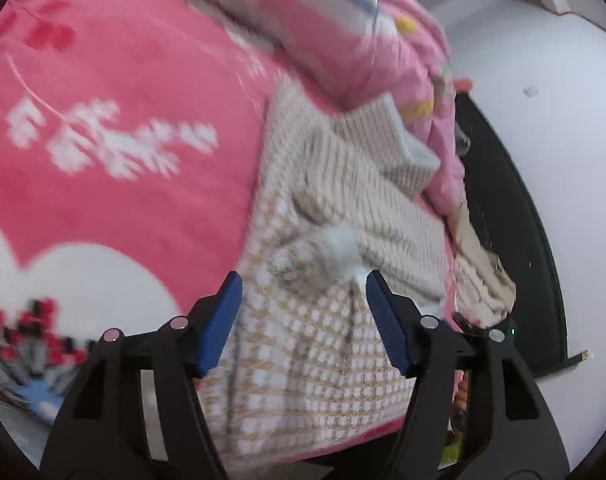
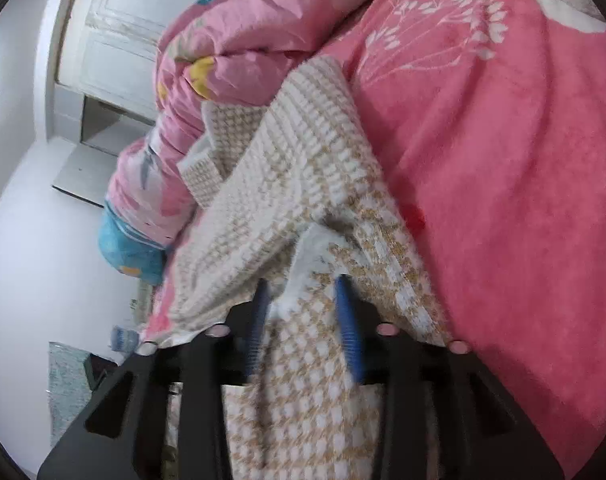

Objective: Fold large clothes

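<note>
Two views to compare.

1. Left wrist view only: find the left gripper (image 1: 303, 276) with blue pads set wide apart and gripping nothing. Directly ahead of and beneath the fingers, locate the beige-and-white houndstooth knitted garment (image 1: 323, 352), lying crumpled on the pink fleece blanket with white leaf print (image 1: 123, 200). Just beyond the fingertips, note a white fluffy tuft (image 1: 339, 248) on the garment. To the right of the tool, note a black curved panel (image 1: 515, 220), cut off at the frame edge.

2. Right wrist view only: find the right gripper (image 2: 303, 280) with pads parted to a moderate gap. Between the pads, note a raised fold of the same garment, with no pressing of pad on cloth visible. Far ahead and left of the tool, note a white panelled door (image 2: 115, 40). Left of the fingers, note a blue soft item (image 2: 119, 248), partly hidden under the bundled pink printed quilt (image 2: 243, 40).

3. Hard to read: pad edges in the right view smeared by blur; garment type and outline not identifiable; near end of the garment hidden below both tools.
</note>
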A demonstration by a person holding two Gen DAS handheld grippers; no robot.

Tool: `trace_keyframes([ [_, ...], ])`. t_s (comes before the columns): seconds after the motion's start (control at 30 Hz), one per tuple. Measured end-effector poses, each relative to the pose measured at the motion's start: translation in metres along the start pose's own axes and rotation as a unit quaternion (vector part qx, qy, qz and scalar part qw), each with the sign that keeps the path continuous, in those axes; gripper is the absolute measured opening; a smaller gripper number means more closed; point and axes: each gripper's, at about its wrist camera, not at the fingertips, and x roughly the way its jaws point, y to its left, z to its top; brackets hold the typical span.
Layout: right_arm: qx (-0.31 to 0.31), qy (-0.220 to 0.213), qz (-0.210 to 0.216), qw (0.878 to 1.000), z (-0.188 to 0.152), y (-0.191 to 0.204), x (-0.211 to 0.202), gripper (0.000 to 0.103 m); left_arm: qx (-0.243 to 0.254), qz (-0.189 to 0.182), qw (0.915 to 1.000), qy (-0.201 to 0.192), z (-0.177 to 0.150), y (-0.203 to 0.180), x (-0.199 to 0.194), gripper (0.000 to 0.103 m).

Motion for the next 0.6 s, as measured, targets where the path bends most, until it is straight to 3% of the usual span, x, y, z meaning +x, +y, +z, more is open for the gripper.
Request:
trace_keyframes([
  [0.07,-0.006,-0.014,-0.004,1.000,0.000,0.004,-0.012,0.068,0.000,0.002,0.9998,-0.020,0.000,-0.002,-0.018,0.064],
  [0.2,-0.018,-0.032,-0.004,0.999,-0.014,0.011,-0.049,0.070,0.035,0.014,0.9987,-0.035,-0.019,-0.016,-0.045,0.070],
  [0.4,-0.021,-0.033,-0.002,0.999,-0.074,-0.001,-0.104,0.075,0.046,-0.009,0.9988,0.014,-0.087,-0.013,-0.050,0.072],
  [0.6,0.049,-0.028,0.035,0.998,-0.119,-0.037,-0.111,0.075,-0.021,-0.046,0.9968,0.063,-0.136,0.015,-0.017,0.071],
])
